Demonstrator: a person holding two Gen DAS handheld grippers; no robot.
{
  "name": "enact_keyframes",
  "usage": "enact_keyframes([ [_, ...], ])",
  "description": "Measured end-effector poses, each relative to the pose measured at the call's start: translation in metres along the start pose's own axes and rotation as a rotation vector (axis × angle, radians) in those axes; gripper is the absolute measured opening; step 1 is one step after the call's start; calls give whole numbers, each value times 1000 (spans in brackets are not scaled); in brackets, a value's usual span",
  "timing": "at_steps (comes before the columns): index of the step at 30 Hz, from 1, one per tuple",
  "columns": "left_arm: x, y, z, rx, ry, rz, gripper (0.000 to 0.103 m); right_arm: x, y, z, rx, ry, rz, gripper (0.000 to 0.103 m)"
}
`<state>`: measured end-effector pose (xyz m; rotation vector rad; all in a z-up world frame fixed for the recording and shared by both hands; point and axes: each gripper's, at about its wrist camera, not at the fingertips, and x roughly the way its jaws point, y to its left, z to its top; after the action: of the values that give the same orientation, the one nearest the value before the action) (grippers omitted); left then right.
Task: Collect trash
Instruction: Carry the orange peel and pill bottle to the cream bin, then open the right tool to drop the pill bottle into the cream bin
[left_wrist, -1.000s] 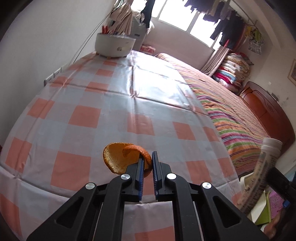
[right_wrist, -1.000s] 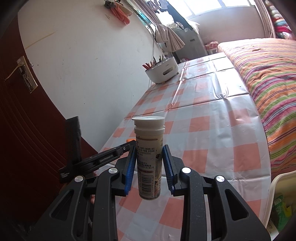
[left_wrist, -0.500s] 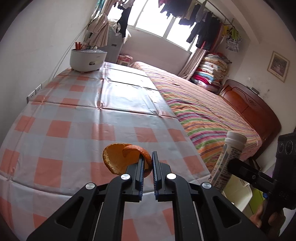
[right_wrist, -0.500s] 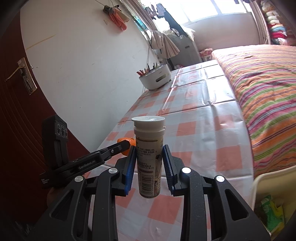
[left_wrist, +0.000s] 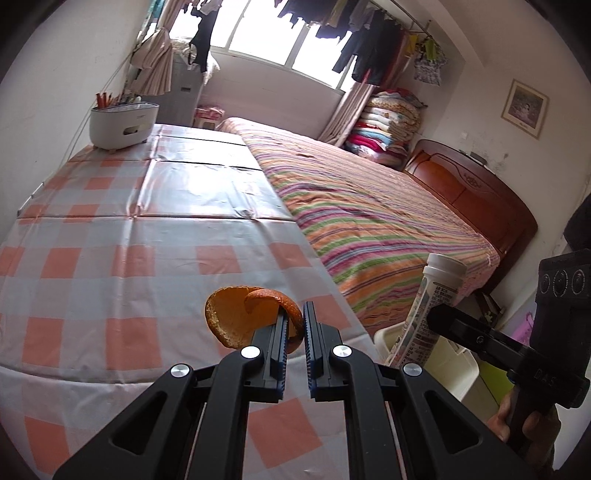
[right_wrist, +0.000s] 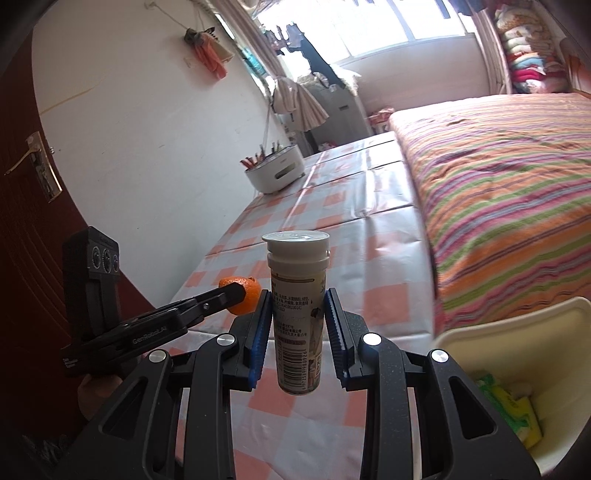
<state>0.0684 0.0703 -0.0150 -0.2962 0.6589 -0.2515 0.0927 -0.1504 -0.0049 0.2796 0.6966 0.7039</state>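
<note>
With the left gripper (left_wrist: 294, 325) clamped on an orange peel (left_wrist: 236, 317) and the right gripper (right_wrist: 298, 317) gripping a tube (right_wrist: 297, 314), both loads hang just beside the bin (right_wrist: 517, 328), so carrying seems underway and release over it looks next.

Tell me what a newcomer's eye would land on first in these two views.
The bright orange peel, pinched in the left tool above the checked tablecloth, stands out first. Next comes the white capped bottle, clamped upright in the right tool at the middle of the right view. Low at the right edge there sits a cream bin with wrappers inside, beside the striped bed.
</note>
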Motion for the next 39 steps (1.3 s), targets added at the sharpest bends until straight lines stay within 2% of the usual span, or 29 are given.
enact_keyframes([
  [11, 18, -51, -8, 65, 40, -74, 8, -45, -35, -5, 34, -58, -82, 28],
  [17, 27, -82, -18, 112, 69, -115, 8, -69, -60, -16, 60, -86, -153, 28],
  [21, 30, -98, -23, 140, 84, -135, 8, -78, -78, -24, 65, -95, -230, 28],
  [24, 31, -107, -26, 154, 89, -147, 8, -83, -92, -32, 63, -98, -301, 37],
  [27, 33, -118, -28, 168, 93, -159, 8, -88, -104, -37, 91, -106, -340, 59],
  [28, 34, -122, -28, 175, 96, -162, 8, -90, -107, -38, 102, -110, -341, 62],
  [39, 51, -164, -43, 255, 139, -202, 8, -119, -120, -29, 193, -268, -356, 65],
])
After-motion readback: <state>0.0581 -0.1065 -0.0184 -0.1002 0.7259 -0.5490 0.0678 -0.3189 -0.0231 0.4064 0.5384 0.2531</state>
